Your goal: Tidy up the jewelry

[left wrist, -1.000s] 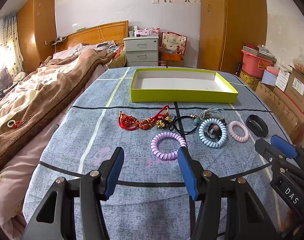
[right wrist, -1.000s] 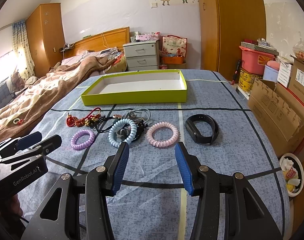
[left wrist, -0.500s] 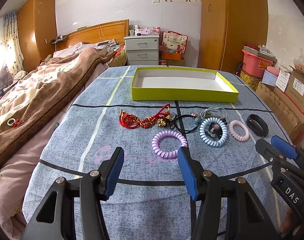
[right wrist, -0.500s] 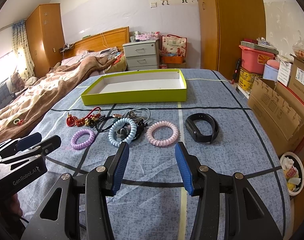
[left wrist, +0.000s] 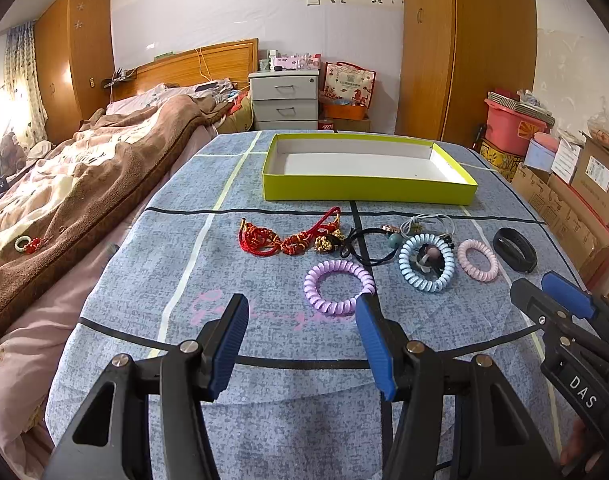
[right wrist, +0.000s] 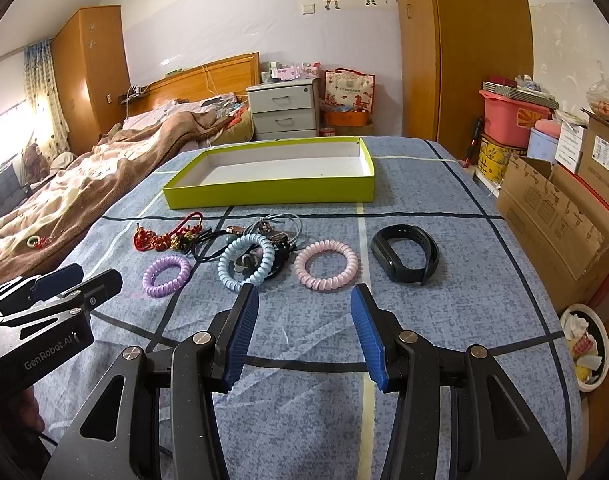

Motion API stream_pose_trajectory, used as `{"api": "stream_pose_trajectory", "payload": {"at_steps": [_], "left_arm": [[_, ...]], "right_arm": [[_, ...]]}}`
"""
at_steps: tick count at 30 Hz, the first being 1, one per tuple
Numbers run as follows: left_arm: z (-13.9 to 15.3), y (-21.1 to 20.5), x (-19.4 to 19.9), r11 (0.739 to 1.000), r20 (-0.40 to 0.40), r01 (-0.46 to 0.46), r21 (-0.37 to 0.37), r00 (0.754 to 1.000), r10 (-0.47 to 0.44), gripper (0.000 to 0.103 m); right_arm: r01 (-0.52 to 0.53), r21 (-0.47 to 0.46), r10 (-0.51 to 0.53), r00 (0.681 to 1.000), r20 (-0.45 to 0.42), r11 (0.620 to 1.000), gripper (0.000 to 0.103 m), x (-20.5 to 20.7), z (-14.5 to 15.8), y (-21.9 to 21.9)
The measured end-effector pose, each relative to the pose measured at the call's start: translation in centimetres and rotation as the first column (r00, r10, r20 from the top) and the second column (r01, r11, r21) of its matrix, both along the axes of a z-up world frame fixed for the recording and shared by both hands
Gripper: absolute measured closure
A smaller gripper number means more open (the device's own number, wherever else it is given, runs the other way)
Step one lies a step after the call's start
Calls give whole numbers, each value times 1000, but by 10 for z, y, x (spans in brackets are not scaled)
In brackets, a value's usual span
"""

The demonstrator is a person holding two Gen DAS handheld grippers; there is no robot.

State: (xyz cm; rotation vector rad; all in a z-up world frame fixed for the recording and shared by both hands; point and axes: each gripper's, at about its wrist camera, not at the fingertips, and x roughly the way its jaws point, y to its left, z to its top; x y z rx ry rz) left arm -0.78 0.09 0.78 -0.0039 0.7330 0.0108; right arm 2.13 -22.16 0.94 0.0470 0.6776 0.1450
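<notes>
Nothing has shifted over the last second: left claw [left wrist: 302, 338] and right claw [right wrist: 304, 330] stay wide and empty above the worktop [left wrist: 264, 420]. Jewelry, including the purple coil band [left wrist: 338, 288], lies before the empty green tray [left wrist: 368, 190]; sorting is unstarted.

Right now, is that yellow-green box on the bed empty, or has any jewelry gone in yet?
Empty. The yellow-green box shows only its bare white floor in both views; every coil bracelet, cord and band lies on the blue cover in front of it.
</notes>
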Motion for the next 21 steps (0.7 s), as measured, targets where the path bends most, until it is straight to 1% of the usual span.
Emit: {"api": "stream_pose_trajectory", "payload": {"at_steps": [21], "left_arm": [[2, 0, -2, 1000, 0, 0, -2, 1000, 0, 45]], "right_arm": [[-1, 2, 1, 1000, -1, 1000, 54, -1, 0, -1]]}}
